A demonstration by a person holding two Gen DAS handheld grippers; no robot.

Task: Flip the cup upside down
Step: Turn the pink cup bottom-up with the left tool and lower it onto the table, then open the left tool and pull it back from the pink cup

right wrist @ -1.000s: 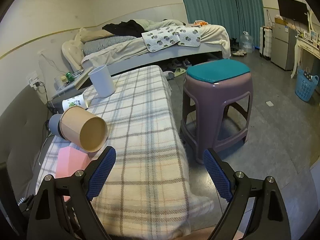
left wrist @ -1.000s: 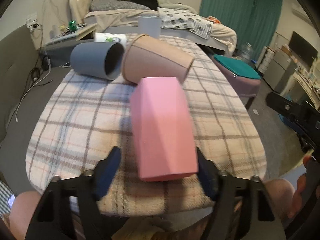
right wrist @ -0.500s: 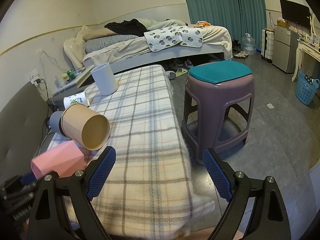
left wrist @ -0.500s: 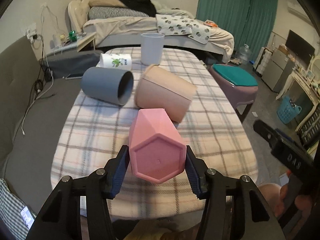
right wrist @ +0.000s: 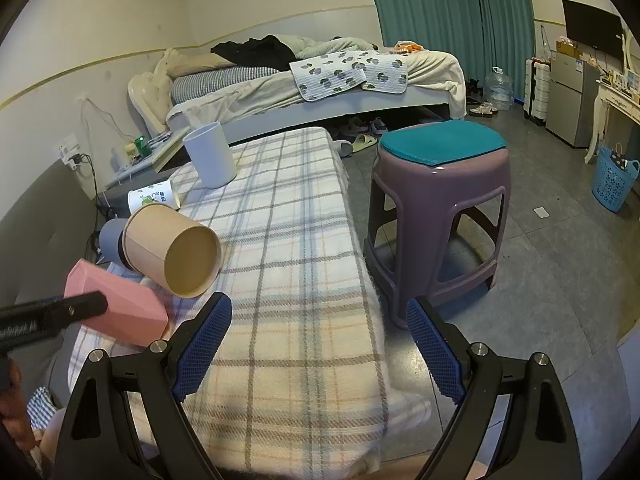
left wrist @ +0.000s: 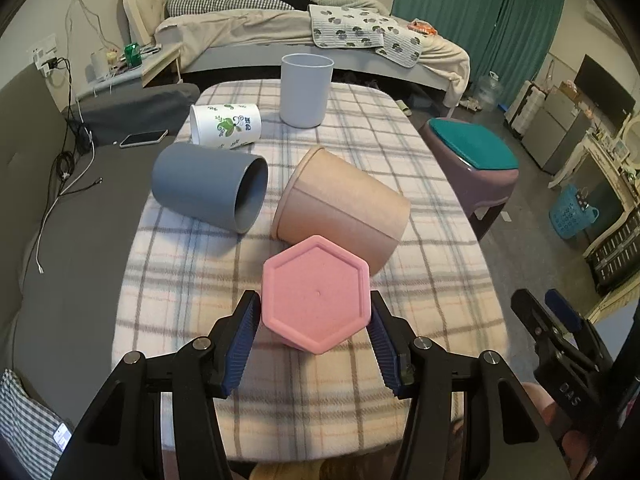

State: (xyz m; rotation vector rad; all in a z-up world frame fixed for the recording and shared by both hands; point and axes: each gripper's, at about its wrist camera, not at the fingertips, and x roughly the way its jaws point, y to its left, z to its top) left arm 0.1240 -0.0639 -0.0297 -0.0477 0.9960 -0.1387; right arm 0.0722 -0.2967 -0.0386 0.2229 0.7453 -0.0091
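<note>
We saw left tool (left wrist: 314, 334) clamping pink cup (left wrist: 316, 298), base toward camera; tan cup (right wrist: 172, 254) lay empty; right tool (right wrist: 318, 346) wide, holding nothing.

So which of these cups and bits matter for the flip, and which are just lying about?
In the job:
- pink hexagonal cup, base towards the camera
- left tool, shut on it

Lying about:
- tan paper cup
- grey-blue cup
- white leaf-print cup
- upright white cup
- right tool, open

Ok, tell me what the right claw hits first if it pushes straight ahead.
Probably only the plaid blanket: the right claw is open and empty, aimed along its right edge. The purple stool lies right of that line, though depth is unclear.
</note>
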